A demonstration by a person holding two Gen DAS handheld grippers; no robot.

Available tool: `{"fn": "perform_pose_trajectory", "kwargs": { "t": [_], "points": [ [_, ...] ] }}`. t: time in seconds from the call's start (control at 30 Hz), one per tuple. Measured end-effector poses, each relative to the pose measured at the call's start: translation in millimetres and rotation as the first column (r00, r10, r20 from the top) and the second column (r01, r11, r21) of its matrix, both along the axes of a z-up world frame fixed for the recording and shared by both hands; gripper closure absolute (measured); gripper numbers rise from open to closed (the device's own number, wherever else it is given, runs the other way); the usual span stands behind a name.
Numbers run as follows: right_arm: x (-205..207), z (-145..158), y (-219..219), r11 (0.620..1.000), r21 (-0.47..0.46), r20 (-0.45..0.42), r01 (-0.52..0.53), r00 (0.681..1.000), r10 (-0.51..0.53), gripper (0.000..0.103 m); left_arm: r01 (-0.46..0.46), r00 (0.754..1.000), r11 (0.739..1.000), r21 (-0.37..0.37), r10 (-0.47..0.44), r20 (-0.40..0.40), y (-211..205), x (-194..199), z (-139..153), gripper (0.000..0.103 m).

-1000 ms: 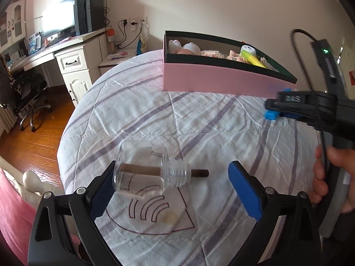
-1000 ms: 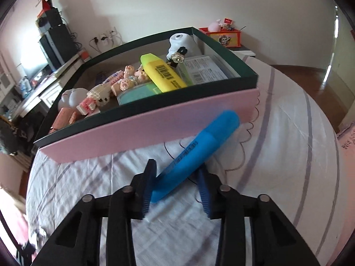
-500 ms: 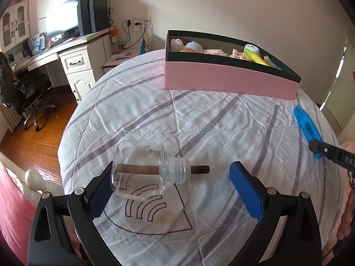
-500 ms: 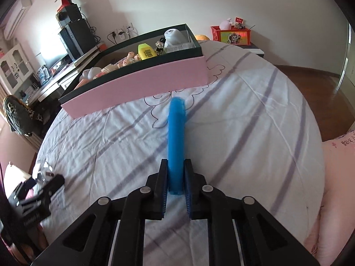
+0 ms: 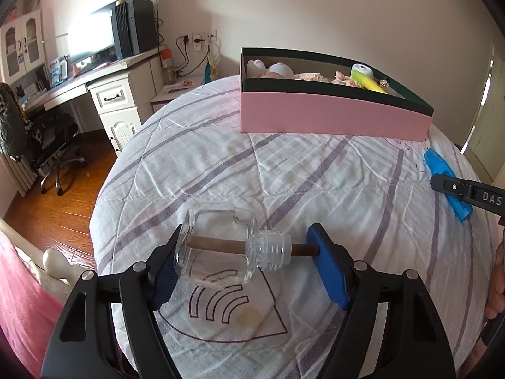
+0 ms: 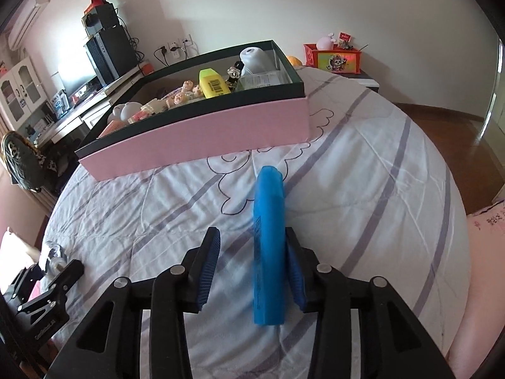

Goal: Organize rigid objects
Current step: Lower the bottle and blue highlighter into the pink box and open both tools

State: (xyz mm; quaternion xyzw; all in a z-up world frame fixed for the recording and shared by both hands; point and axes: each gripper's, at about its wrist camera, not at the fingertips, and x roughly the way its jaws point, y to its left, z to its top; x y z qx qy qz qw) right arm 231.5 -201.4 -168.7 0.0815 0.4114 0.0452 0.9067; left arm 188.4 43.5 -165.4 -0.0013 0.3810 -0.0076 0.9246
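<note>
I am closing my left gripper (image 5: 243, 271) around the clear glass bottle (image 5: 227, 249) lying on the bed; my right gripper (image 6: 252, 262) is opening off the blue plastic highlighter (image 6: 268, 243). Both remain outside the filled pink box (image 6: 202, 132).

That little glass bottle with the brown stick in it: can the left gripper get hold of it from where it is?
Probably yes. The glass bottle lies on the quilt right between the left gripper's closing jaws, nothing blocking. The stick's tip already meets one pad.
</note>
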Motion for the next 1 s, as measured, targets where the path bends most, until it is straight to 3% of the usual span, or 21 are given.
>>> {"fn": "perform_pose_trajectory", "kwargs": {
  "t": [0.03,0.23,0.6,0.77,1.0],
  "points": [
    [0.7,-0.8,0.0,1.0,-0.017,0.0,0.011,1.0,-0.011,0.088,0.0,1.0,1.0,-0.001,0.0,0.001,0.5,-1.0,0.6,0.027],
    [-2.2,2.1,-9.6,1.0,0.021,0.019,0.005,1.0,-0.005,0.088,0.035,0.999,0.998,-0.045,-0.035,0.007,-7.7,2.2,9.5,0.027],
    [-5.6,33.4,-10.5,0.998,0.057,0.09,-0.019,0.996,0.013,0.088,0.171,0.979,0.985,-0.011,-0.169,0.113,-59.7,29.8,63.4,0.027],
    [12.0,63.2,-7.0,0.998,0.048,0.152,-0.04,0.988,0.032,0.088,0.21,0.966,0.977,0.021,-0.211,0.148,-79.1,70.1,90.7,0.027],
    [72.5,84.6,0.4,0.999,-0.018,0.176,-0.043,0.983,0.046,0.088,0.173,0.974,0.98,0.095,-0.184,0.129,-93.0,140.7,102.0,0.027]
  ]
}}
